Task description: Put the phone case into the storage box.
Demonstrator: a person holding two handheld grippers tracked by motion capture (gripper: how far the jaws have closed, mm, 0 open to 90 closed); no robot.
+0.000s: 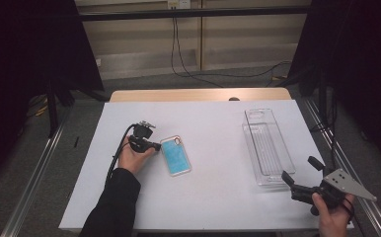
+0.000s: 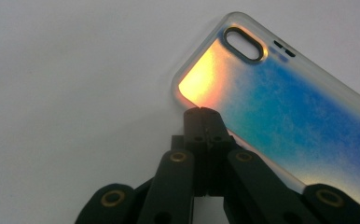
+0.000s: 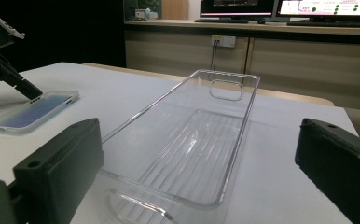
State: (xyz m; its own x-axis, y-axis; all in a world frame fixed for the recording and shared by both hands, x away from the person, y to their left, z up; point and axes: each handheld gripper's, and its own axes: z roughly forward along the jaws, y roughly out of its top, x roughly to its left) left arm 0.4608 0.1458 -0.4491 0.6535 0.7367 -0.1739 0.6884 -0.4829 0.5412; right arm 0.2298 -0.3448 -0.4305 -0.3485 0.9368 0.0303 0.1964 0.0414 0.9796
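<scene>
High view: one phone case (image 1: 175, 155), one clear tray (image 1: 267, 146), left gripper (image 1: 154, 145) jaws together, right gripper (image 1: 301, 170) wide

Left gripper (image 2: 201, 112): black jointed jaws with brass-ringed pivot screws and a black trailing cable (image 1: 115, 153). Right gripper (image 1: 302, 170): black blocky jaws, grey three-cornered plate (image 1: 346, 182) on top. Left arm: dark long sleeve (image 1: 114, 207).

Blue-to-orange iridescent phone case (image 1: 175, 155), flat on the table, camera cutout at far end
</scene>
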